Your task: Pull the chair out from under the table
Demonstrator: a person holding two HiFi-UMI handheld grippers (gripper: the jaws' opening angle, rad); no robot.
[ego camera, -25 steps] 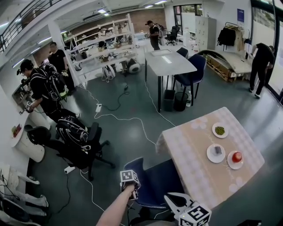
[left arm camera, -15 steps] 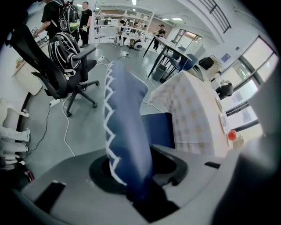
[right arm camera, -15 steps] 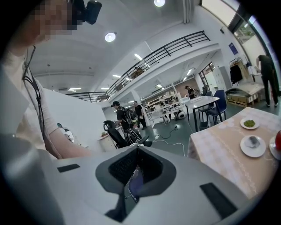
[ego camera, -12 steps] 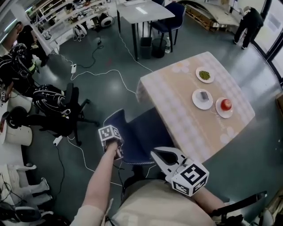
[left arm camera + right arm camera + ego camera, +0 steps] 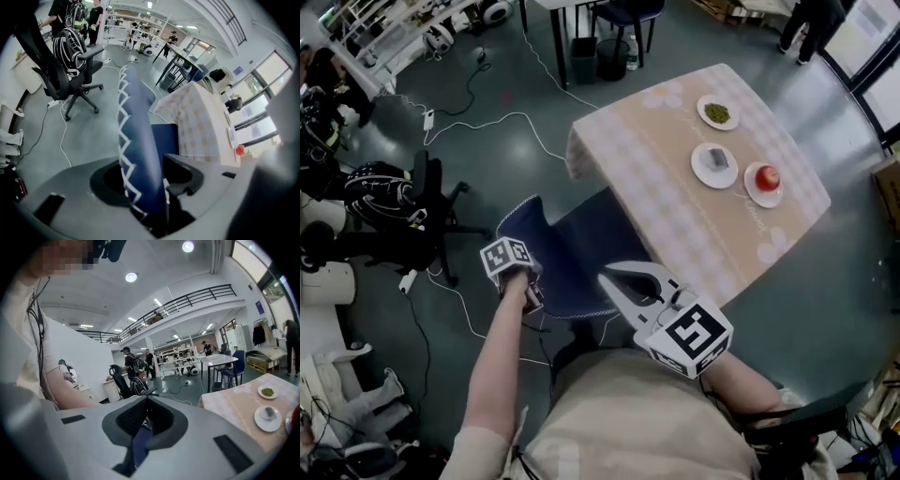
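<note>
Blue chair (image 5: pixel 581 253) sits half out from the desk (image 5: pixel 675 225) — left gripper (image 5: pixel 532 300) fingers, just opening, loosely straddle its backrest (image 5: pixel 136 140), probably letting go; right gripper (image 5: pixel 605 275) hangs idle — fingers narrow, empty.

Dark blue cloth covers the chair (image 5: pixel 581 253), matt and finely woven, and white zigzag stitching runs down the backrest's edge. The tablecloth (image 5: pixel 675 234) is beige checked fabric, soft and dull. Toward its two o'clock, three white plates (image 5: pixel 703 176) look smooth and glazed. The grey-green floor (image 5: pixel 825 300) is smooth with a faint sheen.
</note>
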